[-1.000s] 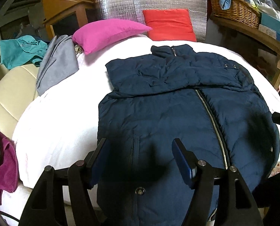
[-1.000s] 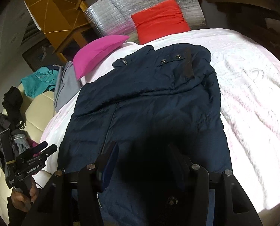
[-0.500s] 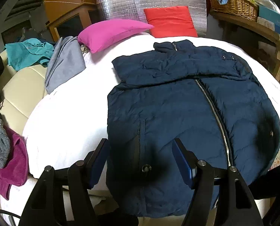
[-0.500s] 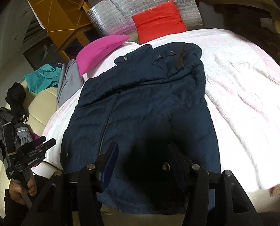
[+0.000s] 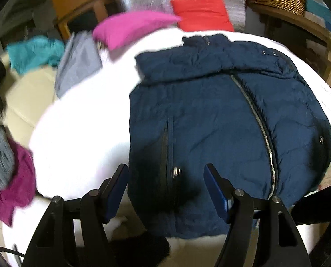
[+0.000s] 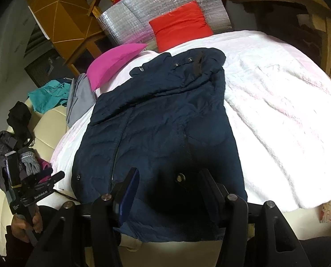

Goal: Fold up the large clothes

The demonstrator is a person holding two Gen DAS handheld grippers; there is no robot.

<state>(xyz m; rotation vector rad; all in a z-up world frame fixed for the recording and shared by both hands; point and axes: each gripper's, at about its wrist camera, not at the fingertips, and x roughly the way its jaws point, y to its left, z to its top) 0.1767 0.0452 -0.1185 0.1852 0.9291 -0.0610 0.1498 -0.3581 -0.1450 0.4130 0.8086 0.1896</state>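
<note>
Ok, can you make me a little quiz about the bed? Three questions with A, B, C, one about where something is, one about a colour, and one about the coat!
1. Where does the pink pillow lie?
A. on the coat
B. near the head of the bed, beside the red pillow
C. on the floor

2. What colour is the coat?
A. dark blue
B. yellow
C. white

3. How is the coat's zip?
A. wide open
B. torn off
C. closed

Answers:
1 B, it sits at the far end of the white bed, next to the red one.
2 A, the whole coat looks dark blue in both views.
3 C, the silver zip runs shut down the front, and the coat lies flat.
</note>
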